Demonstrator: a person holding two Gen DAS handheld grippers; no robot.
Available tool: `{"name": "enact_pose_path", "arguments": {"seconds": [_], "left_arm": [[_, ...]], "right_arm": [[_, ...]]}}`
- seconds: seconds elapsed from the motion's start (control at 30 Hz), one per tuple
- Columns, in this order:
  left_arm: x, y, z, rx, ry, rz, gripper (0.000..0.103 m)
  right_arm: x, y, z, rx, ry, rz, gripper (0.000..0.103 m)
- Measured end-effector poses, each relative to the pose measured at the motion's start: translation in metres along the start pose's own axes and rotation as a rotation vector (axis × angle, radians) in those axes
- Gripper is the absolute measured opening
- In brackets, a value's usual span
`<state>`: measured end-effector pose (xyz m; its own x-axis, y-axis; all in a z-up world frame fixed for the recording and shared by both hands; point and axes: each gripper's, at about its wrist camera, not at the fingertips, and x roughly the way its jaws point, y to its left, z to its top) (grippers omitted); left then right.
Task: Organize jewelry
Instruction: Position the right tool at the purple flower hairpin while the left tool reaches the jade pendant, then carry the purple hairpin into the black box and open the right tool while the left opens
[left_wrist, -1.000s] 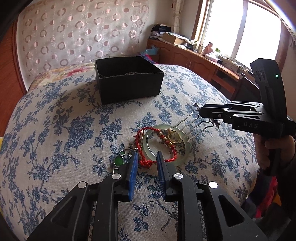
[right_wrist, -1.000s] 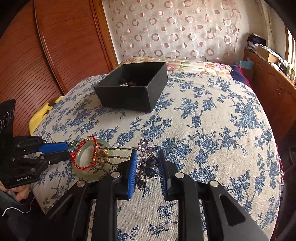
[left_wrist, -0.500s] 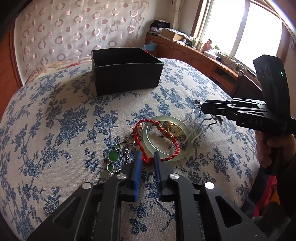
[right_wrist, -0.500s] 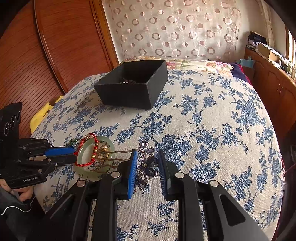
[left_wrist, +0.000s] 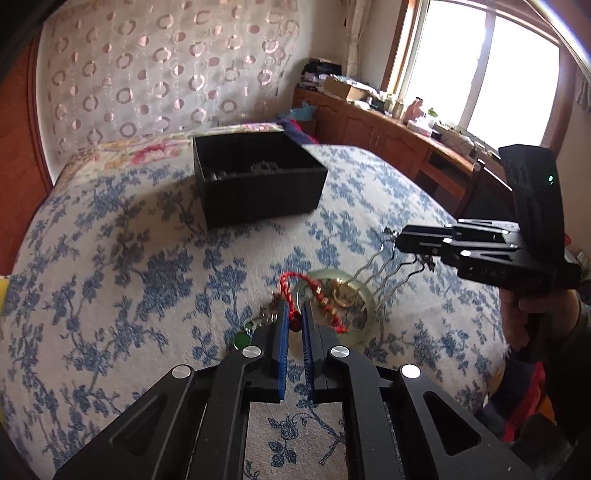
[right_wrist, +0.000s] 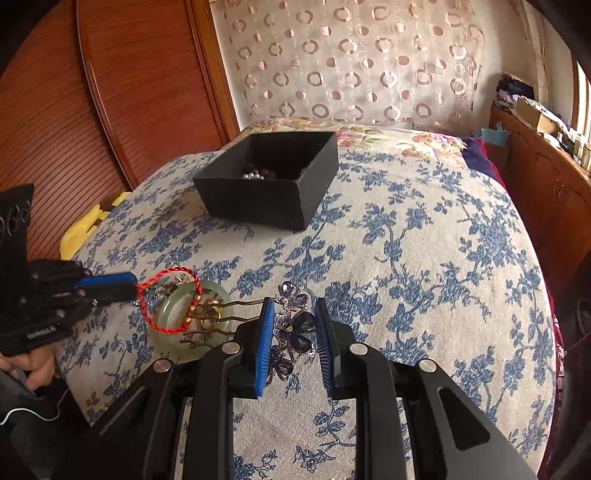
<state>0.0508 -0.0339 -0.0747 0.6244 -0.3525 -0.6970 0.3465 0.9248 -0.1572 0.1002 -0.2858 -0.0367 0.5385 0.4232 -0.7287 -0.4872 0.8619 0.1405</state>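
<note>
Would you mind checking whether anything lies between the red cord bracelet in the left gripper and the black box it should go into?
Nothing visible does. The left gripper is shut on the red cord bracelet, and only bare floral bedspread lies between it and the open black box. The bracelet does still drape over the jade bangle, though.

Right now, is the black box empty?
No, the right wrist view shows beads lying inside the black box.
</note>
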Motion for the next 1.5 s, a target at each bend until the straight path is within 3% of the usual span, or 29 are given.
{"name": "enact_pose_path", "arguments": {"seconds": [0.43,0.87,1.13,1.5], "left_arm": [[-0.027,0.001,0.04,0.028,-0.108,0.046,0.006],[-0.04,0.02,0.075,0.031,-0.171,0.115,0.006],[-0.043,0.026,0.09,0.046,-0.188,0.138,0.006],[-0.039,0.031,0.102,0.053,-0.19,0.151,0.006]], "right_arm": [[-0.004,0.001,0.031,-0.024,-0.049,-0.013,0.025],[0.011,0.002,0.105,-0.065,-0.132,-0.058,0.024],[0.04,0.003,0.137,-0.052,-0.125,-0.076,0.024],[0.083,0.011,0.142,-0.101,-0.065,-0.132,0.025]]}}
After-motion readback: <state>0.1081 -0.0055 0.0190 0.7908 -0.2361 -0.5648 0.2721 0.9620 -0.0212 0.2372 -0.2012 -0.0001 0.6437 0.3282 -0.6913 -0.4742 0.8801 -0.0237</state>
